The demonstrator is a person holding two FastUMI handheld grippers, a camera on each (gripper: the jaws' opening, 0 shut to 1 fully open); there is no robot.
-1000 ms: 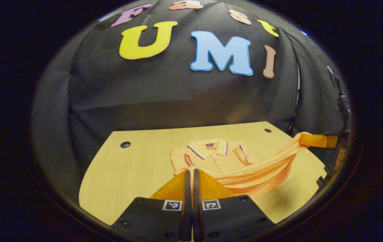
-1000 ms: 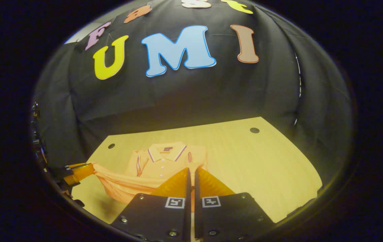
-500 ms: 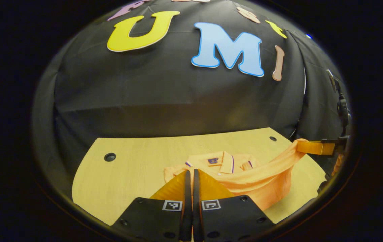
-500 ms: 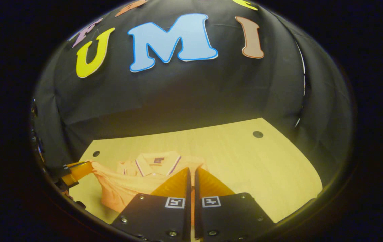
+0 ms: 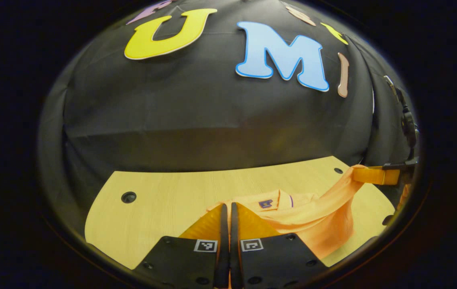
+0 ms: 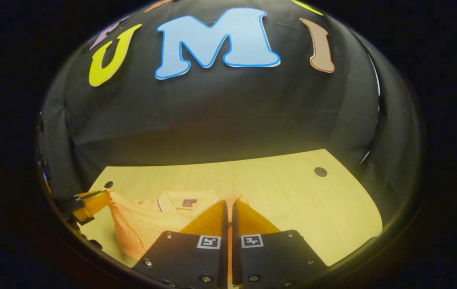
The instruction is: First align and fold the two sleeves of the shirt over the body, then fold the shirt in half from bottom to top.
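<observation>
Clearly the orange shirt is partway through its bottom-to-top fold: the collar end lies flat on the counter, while the hem edge is lifted off it and stretched as a band between the two grippers. In the left gripper view the left gripper has its jaws closed tight with cloth coming out of the slit between them, and the right gripper sits off to the side, nipped shut on the other hem corner. The right gripper view mirrors this, jaws pressed together on fabric and the left gripper at the far edge.

The held band runs crosswise, side to side, and the collar lies ahead of both sets of jaws, so the coming move, as I judge it, carries the hem forward toward the collar. Neither hand looks clearly nearer.

The sleeves are hidden under the raised cloth; whether they lie squarely folded cannot be made out. The shirt's lower part is cut off behind the gripper bodies.
</observation>
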